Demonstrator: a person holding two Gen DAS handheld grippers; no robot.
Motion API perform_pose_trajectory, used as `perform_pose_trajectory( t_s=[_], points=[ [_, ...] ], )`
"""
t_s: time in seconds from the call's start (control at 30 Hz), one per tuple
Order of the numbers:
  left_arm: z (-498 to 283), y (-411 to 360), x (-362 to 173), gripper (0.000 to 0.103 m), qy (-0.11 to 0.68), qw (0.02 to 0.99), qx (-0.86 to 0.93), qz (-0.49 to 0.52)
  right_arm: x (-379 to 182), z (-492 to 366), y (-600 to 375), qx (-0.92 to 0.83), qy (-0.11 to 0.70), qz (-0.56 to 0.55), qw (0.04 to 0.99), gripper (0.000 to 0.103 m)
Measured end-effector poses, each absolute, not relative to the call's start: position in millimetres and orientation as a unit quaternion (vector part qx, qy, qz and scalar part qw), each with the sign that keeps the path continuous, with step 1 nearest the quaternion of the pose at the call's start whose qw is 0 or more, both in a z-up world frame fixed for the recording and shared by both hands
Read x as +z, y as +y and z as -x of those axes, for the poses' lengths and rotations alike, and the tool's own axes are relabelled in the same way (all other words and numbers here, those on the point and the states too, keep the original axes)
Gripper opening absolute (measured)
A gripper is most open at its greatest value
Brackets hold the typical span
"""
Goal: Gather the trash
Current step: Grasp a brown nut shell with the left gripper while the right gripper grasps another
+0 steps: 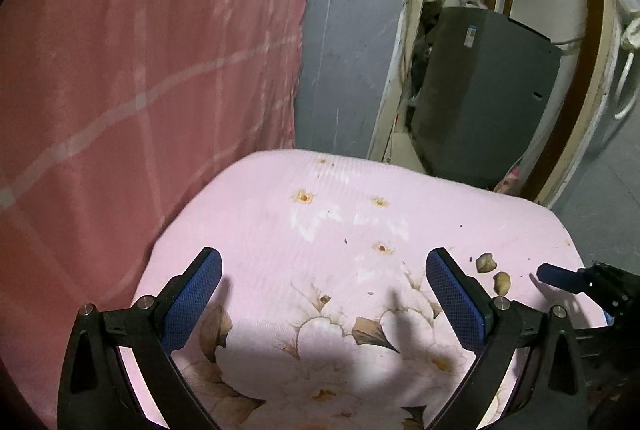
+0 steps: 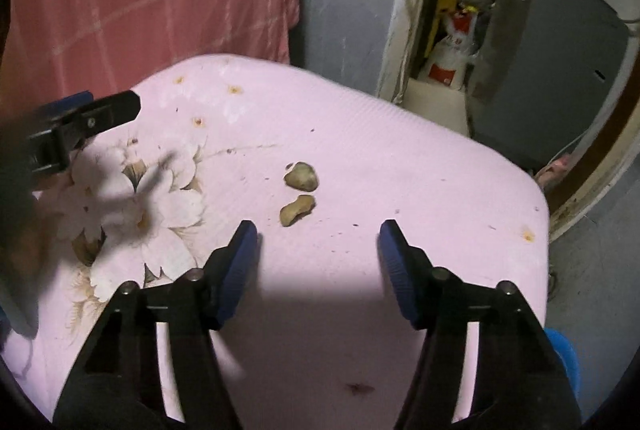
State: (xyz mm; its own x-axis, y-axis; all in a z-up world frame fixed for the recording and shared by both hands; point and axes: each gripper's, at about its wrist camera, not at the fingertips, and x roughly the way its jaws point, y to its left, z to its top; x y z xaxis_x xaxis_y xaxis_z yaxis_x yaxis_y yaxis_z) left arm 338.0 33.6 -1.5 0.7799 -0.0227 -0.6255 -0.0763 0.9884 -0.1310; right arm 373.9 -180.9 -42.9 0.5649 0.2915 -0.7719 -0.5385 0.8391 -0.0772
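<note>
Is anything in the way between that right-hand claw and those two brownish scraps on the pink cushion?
Nothing visible. The right gripper hangs open with only bare pink cushion between it and the two scraps, which lie ahead, slightly left of its left finger.

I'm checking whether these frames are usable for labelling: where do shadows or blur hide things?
Left wrist view: a dark shadow crosses the pink cushion near the camera; the two scraps stay sharp. Right wrist view: the left gripper is blurred; fisheye bends the edges.
</note>
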Motion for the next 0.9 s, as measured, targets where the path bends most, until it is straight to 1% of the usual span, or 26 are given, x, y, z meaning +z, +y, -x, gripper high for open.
perform_pose_trajectory(
  t_s=[0.07,0.1,0.13,0.17,0.23,0.27,0.3,0.33,0.57,0.67,0.8,0.87,0.9],
  points=[
    [-340.2,34.1,-3.7,0.100,0.342,0.937,0.014,0.074,-44.9,-377.1,-176.1,0.239,0.402,0.168,0.868,0.058],
    [-342.1,33.8,-5.0,0.100,0.346,0.935,0.012,0.074,-46.2,-378.9,-175.2,0.240,0.404,0.171,0.866,0.054],
    [-342.8,33.1,-5.6,0.100,0.348,0.934,0.011,0.074,-48.0,-382.3,-175.7,0.247,0.411,0.167,0.862,0.047],
    [-343.6,32.5,-6.2,0.100,0.350,0.934,0.010,0.073,-48.6,-384.0,-176.5,0.253,0.414,0.162,0.859,0.043],
    [-345.5,29.3,-6.8,0.099,0.355,0.933,0.003,0.068,-47.1,-387.2,-179.3,0.261,0.418,0.149,0.857,0.028],
    [-345.4,26.9,-6.6,0.099,0.355,0.933,-0.003,0.064,-46.7,-388.0,-182.5,0.263,0.419,0.141,0.858,0.025],
    [-347.9,24.5,-6.4,0.099,0.355,0.933,-0.008,0.061,-46.4,-388.5,-186.0,0.265,0.420,0.133,0.858,0.016],
    [-348.2,20.5,-6.0,0.099,0.355,0.933,-0.018,0.055,-45.4,-389.1,-186.9,0.265,0.420,0.129,0.858,0.010],
    [-354.5,-8.8,-12.3,0.099,0.377,0.924,-0.066,0.005,-39.2,-387.3,-209.8,0.258,0.417,0.102,0.866,0.009],
    [-357.3,-19.5,-14.8,0.095,0.386,0.919,-0.084,-0.005,-37.1,-388.1,-217.9,0.251,0.415,0.097,0.869,0.009],
    [-365.7,-32.0,-19.0,0.083,0.398,0.911,-0.107,-0.011,-35.7,-388.8,-238.6,0.239,0.415,0.084,0.874,0.009],
    [-372.4,-43.1,-22.7,0.080,0.413,0.902,-0.124,-0.020,-34.5,-389.0,-248.4,0.235,0.413,0.075,0.877,0.009],
    [-374.7,-47.1,-23.9,0.076,0.419,0.898,-0.131,-0.025,-34.5,-389.1,-253.6,0.232,0.413,0.070,0.878,0.009]
  ],
)
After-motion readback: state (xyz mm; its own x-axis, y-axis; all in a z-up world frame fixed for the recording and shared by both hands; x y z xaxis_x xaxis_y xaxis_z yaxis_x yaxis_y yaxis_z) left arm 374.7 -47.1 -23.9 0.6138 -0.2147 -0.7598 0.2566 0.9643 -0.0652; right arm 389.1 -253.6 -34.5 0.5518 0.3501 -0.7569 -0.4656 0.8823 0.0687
